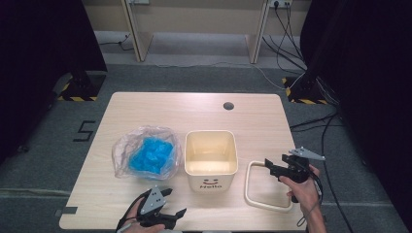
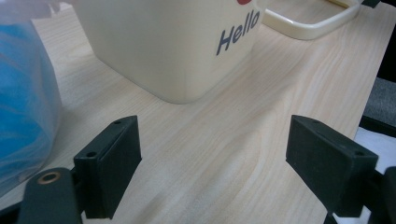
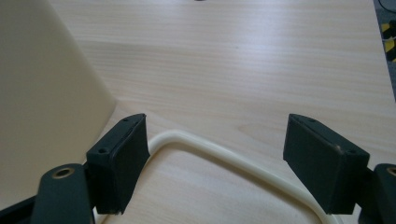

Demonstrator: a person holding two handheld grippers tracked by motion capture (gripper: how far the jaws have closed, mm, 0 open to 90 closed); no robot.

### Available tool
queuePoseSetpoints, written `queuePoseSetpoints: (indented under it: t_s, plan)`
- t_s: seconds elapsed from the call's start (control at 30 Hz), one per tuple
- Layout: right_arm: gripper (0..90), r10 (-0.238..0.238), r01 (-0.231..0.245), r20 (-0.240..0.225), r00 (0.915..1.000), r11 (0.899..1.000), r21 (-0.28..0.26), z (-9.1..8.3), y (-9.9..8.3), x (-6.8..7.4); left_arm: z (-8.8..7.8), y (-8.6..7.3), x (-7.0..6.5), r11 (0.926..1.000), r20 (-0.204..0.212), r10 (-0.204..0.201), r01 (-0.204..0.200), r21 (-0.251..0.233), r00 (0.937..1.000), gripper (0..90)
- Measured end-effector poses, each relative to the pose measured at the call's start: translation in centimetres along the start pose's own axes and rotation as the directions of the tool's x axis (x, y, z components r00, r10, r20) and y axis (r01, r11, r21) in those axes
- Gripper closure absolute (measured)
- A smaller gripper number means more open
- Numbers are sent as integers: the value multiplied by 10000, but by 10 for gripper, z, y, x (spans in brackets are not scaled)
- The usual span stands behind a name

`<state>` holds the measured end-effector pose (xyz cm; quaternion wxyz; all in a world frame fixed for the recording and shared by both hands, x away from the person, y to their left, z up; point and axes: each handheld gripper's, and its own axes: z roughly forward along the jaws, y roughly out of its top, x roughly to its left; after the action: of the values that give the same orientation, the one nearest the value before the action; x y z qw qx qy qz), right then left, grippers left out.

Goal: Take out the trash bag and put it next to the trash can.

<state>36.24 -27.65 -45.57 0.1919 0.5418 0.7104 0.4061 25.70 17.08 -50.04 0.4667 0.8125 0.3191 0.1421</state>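
One cream bin (image 1: pixel 211 158), one cream square ring (image 1: pixel 266 189), one clear bag (image 1: pixel 145 151) of blue material, two claws.

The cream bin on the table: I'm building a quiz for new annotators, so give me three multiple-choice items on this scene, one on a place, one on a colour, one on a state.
1. Where does the cream frame lie relative to the cream bin?
A. Inside it
B. On the table to its right in the high view
C. Under the bag

2. What colour is the stuff inside the clear plastic bag?
A. Blue
B. Red
C. Green

3. How does the right gripper stand?
A. Shut on the frame
B. Shut on nothing
C. Open, fingers either side of the frame's rail

Answers: 1 B, the frame lies flat on the wood beside the bin. 2 A, blue shows through the plastic. 3 C, the right gripper view shows both fingers apart from the rail.
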Motion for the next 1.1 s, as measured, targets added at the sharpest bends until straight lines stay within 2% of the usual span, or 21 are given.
queuePoseSetpoints:
  t_s: [0.13,0.2,0.37,0.63,0.87,0.9,1.1]
  plan:
    - [222,144,-146,188,9997,9998,104,-2,-8,-5,1,-1,3,9999,-152,-12,14,154,9999,173]
    - [213,7,-14,329,9995,9998,214,-2,-12,-8,2,-1,6,9997,-299,-24,31,223,9996,174]
    - [209,82,-102,479,9988,9991,423,0,-21,-16,6,-3,13,9984,-524,-218,246,519,9984,174]
    - [213,268,-296,573,9980,9984,492,-4,-30,-23,12,-9,16,9898,-906,-255,378,1373,9956,181]
    - [212,316,-354,631,9975,9975,616,-6,-34,-24,15,-12,18,9819,-1178,-25,248,1879,9930,185]
    - [213,288,-328,646,9975,9975,628,-6,-34,-25,15,-12,18,9823,-1145,-186,395,1829,9933,181]
    - [222,425,-492,837,9956,9956,796,-8,-40,-29,15,-14,21,9846,-1190,-201,403,1701,9927,174]
